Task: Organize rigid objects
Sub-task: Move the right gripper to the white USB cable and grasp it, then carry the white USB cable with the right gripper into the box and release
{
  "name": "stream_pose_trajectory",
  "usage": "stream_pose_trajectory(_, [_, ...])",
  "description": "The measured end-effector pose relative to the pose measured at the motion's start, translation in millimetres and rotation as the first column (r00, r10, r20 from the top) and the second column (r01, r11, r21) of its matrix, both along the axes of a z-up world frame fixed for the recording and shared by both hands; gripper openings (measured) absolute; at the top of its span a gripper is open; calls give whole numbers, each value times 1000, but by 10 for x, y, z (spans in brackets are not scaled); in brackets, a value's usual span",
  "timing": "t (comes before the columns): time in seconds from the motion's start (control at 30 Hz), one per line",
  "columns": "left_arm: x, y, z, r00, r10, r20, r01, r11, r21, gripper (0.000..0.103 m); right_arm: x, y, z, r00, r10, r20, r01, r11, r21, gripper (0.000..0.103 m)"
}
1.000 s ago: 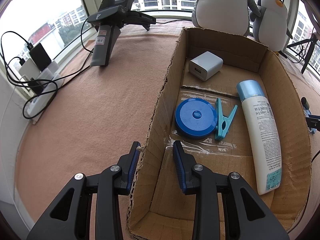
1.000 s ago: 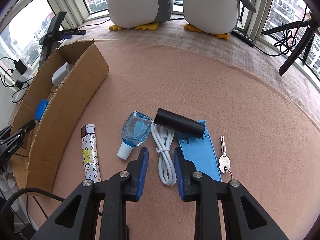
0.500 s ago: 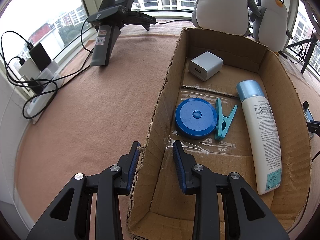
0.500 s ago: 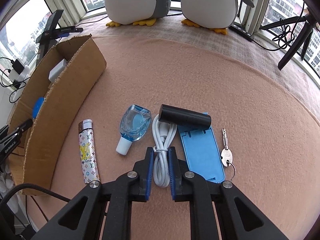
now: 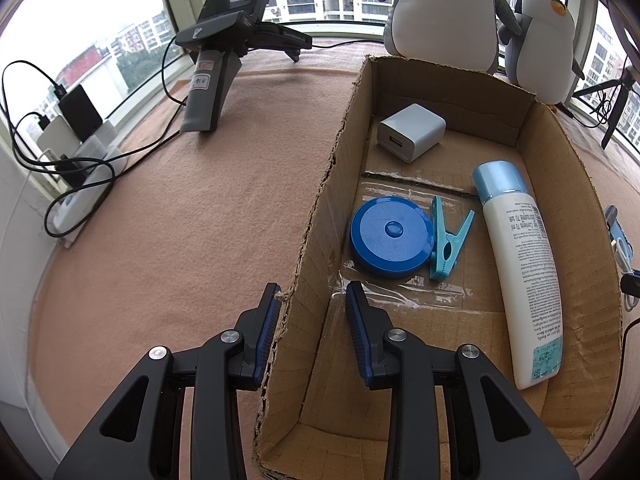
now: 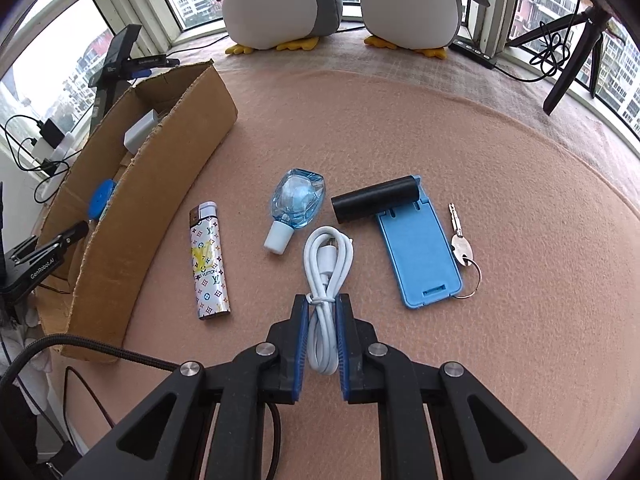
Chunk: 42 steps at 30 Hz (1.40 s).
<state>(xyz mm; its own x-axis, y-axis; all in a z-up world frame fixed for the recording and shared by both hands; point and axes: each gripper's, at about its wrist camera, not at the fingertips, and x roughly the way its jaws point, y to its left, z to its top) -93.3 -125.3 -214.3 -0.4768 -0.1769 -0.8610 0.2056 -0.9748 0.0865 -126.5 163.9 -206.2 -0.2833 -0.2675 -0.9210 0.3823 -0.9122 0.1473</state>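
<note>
My right gripper [image 6: 322, 304] is shut on a coiled white cable [image 6: 327, 264] lying on the pink cloth. Around it lie a patterned lighter [image 6: 209, 261], a blue sanitizer bottle [image 6: 296, 204], a black cylinder [image 6: 374, 199] on a blue phone stand [image 6: 420, 256], and a key [image 6: 460, 244]. My left gripper [image 5: 312, 294] is open, its jaws straddling the left wall of the cardboard box [image 5: 320, 208]. The box holds a white charger [image 5: 411, 133], a blue round tape measure [image 5: 390, 237], a teal clothespin [image 5: 448, 240] and a white lotion bottle [image 5: 520, 268].
Two plush penguins [image 6: 280, 0] stand at the window. A grey device on a stand [image 5: 218, 64] and a power strip with cables [image 5: 76, 168] lie left of the box. A tripod [image 6: 576, 40] stands far right. The box also shows in the right wrist view [image 6: 132, 200].
My right gripper moved forward over the white cable and closed on it. My left gripper has not moved.
</note>
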Motion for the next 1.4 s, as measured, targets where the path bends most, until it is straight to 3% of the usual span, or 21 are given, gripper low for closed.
stream_pose_trajectory(0.33, [1,3,1,1000,1,-2,-1,1000,4,31,139,-170,404,997,28,-76,-32,998,-56,12])
stream_pose_trajectory(0.7, [5,7,7,1000,2,-8,-2,1000,12,31,301,-769,761,980,146,-135,-163,979,-125,12])
stream_pose_trajectory(1.4, [9,1,6,1000,2,-9,-2,1000,13,31,625,-1658,548,942,325,-89,-334,933,-136,12])
